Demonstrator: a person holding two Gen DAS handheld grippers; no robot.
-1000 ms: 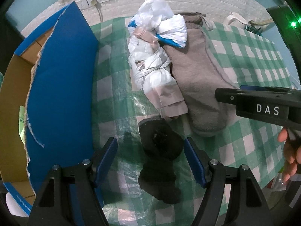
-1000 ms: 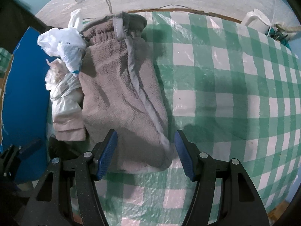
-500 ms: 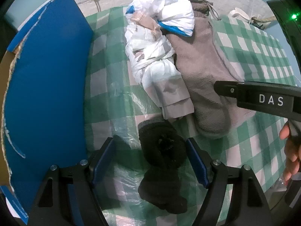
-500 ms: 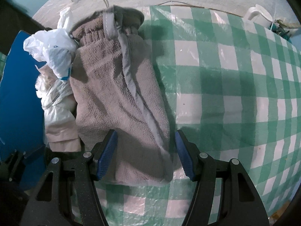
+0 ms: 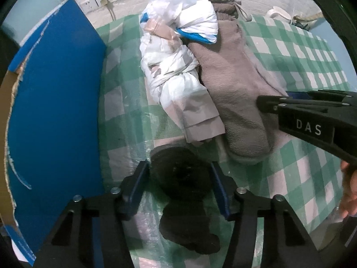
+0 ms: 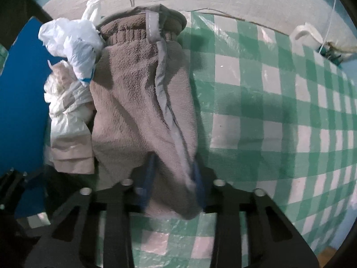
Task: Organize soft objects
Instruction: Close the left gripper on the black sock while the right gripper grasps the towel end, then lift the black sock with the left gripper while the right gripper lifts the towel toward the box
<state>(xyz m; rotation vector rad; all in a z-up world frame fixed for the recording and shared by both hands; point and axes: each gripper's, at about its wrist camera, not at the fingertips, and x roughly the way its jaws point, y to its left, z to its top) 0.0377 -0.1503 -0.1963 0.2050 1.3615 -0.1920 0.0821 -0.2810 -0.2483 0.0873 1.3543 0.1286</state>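
**Operator:** What stood at the far left?

**Inspector:** A blue cardboard box [image 5: 55, 111] stood at the left edge of the green checked tablecloth [image 5: 296, 67]. Right of it, the left gripper [image 5: 178, 183] pointed steeply down over a black soft item [image 5: 180, 176] lying on the cloth. Its jaws had just been closing and stood at a middling gap, one blue pad at each side of the black item; whether the pads pressed on it could not be told.

**Operator:** And further right?

**Inspector:** A white plastic-wrapped bundle [image 5: 176, 71] lay beyond the black item, with the brown fleece garment [image 6: 142, 111] just beside it on the right, both stretching toward the wall.

**Operator:** State of the right gripper?

**Inspector:** The right gripper [image 6: 174, 178] had just been closing and stood narrow, its pads pinching the near end of the brown fleece garment, which bulged between them. The open cloth lay to its right.
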